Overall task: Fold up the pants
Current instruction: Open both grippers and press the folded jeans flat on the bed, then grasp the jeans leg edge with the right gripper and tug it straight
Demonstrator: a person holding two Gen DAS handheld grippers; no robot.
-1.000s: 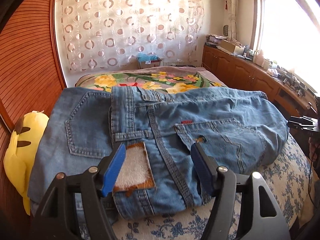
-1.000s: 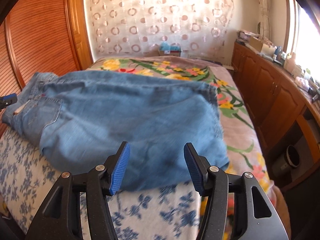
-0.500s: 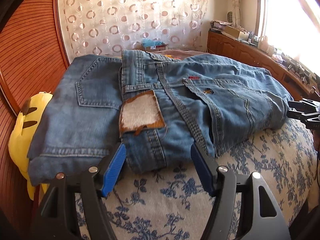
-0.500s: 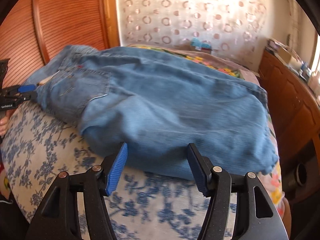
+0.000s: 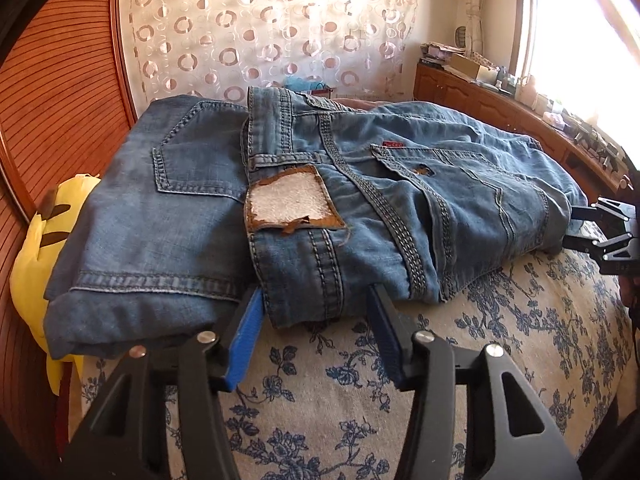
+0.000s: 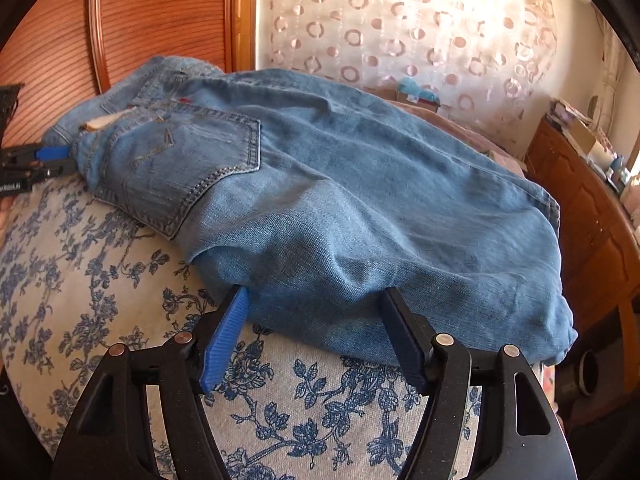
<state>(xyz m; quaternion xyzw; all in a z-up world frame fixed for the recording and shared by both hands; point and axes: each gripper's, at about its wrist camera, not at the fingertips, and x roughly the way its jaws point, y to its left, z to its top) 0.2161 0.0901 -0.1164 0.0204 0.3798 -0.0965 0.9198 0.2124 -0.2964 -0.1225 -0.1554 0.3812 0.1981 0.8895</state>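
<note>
Though folded, jeans (image 5: 320, 208) look rumpled.

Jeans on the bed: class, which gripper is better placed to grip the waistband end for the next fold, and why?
Left. The left gripper sits at the waistband of the jeans, which lies between its fingers as they have just been closing. The right gripper, just opening, sits at the leg fold.

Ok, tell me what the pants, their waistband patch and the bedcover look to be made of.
Pants: faded blue denim, matte, going by the twill weave and heavy contrast stitching.
Waistband patch: probably brown leather or imitation, its surface worn away to a whitish fuzzy backing.
Bedcover: woven cotton-like fabric, cream with printed blue flowers.
</note>
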